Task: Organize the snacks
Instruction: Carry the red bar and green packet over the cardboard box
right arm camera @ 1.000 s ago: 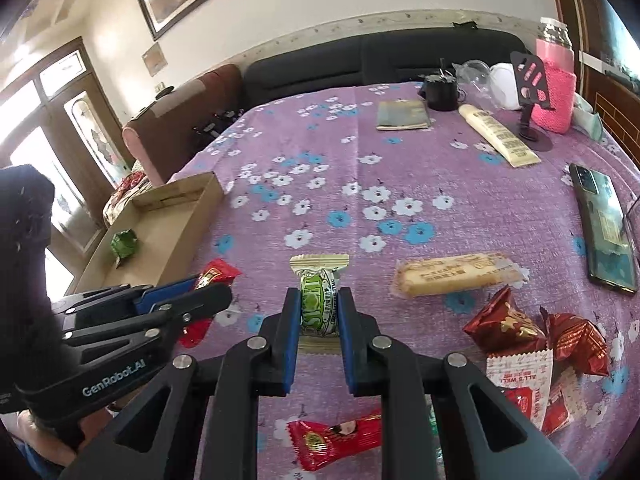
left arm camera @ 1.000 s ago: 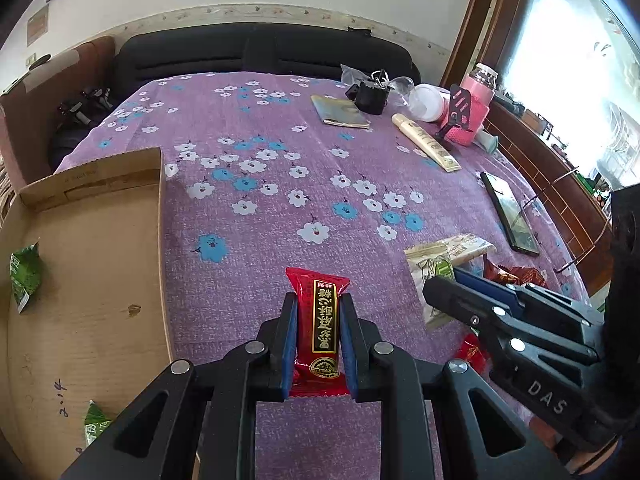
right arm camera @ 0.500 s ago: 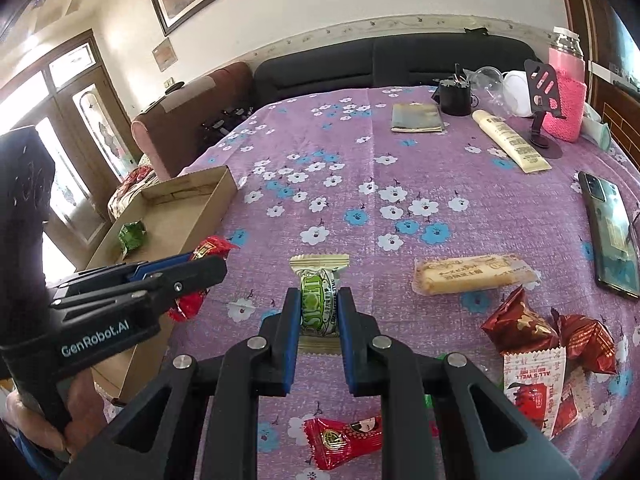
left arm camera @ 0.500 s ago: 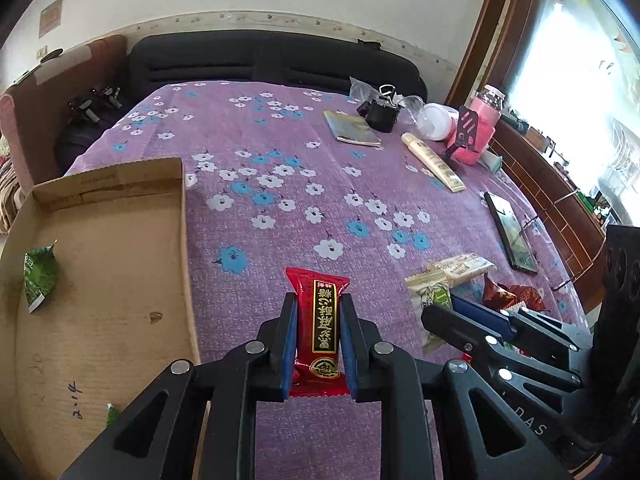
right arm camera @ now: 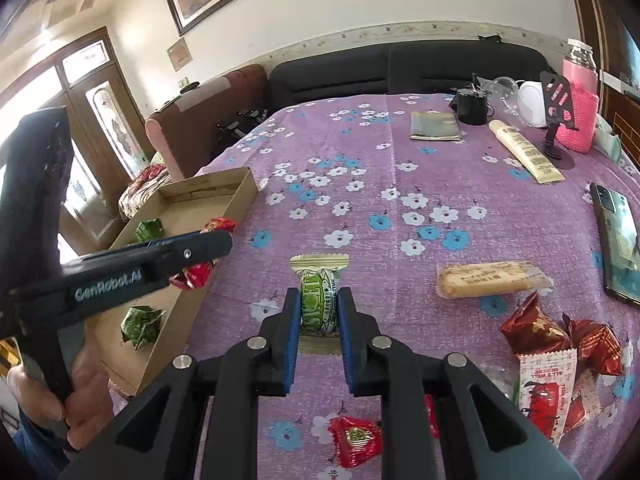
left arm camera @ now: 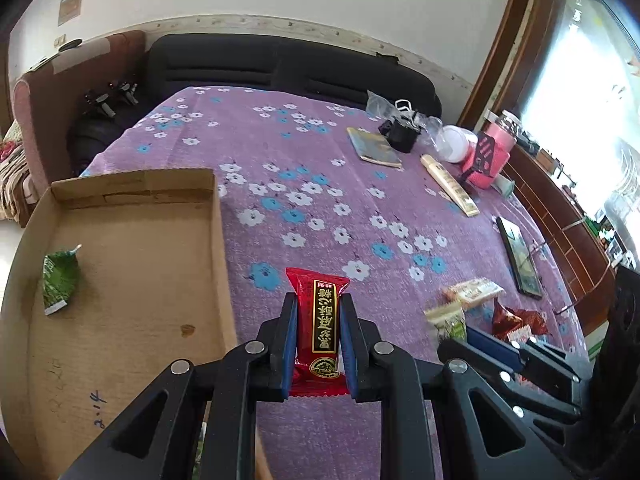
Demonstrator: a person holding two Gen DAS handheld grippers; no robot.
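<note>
My left gripper (left arm camera: pixel 318 312) is shut on a red snack bar (left arm camera: pixel 320 320) with gold lettering, held above the purple flowered cloth just right of the cardboard box (left arm camera: pixel 218 216). The box holds a green packet (left arm camera: pixel 60 280). My right gripper (right arm camera: pixel 319 304) is shut on a beige snack with a green label (right arm camera: pixel 319 296), held over the cloth. In the right wrist view the left gripper (right arm camera: pixel 208 248) hangs at the box's (right arm camera: pixel 244 192) near edge with the red bar (right arm camera: pixel 200 272). Two green packets (right arm camera: pixel 142 324) lie in the box.
Loose snacks lie on the cloth at the right: a long biscuit bar (right arm camera: pixel 488 280), red wrapped sweets (right arm camera: pixel 560 340), a red-and-white packet (right arm camera: pixel 546 392), a red candy (right arm camera: pixel 356 440). A phone (right arm camera: pixel 616 236), cream tube (right arm camera: pixel 524 152), booklet (right arm camera: pixel 434 126), black cup (right arm camera: pixel 472 106) and pink bottle (right arm camera: pixel 578 108) stand farther back.
Both grippers have shifted left toward the box, each keeping its snack. The box now fills more of the left wrist view.
</note>
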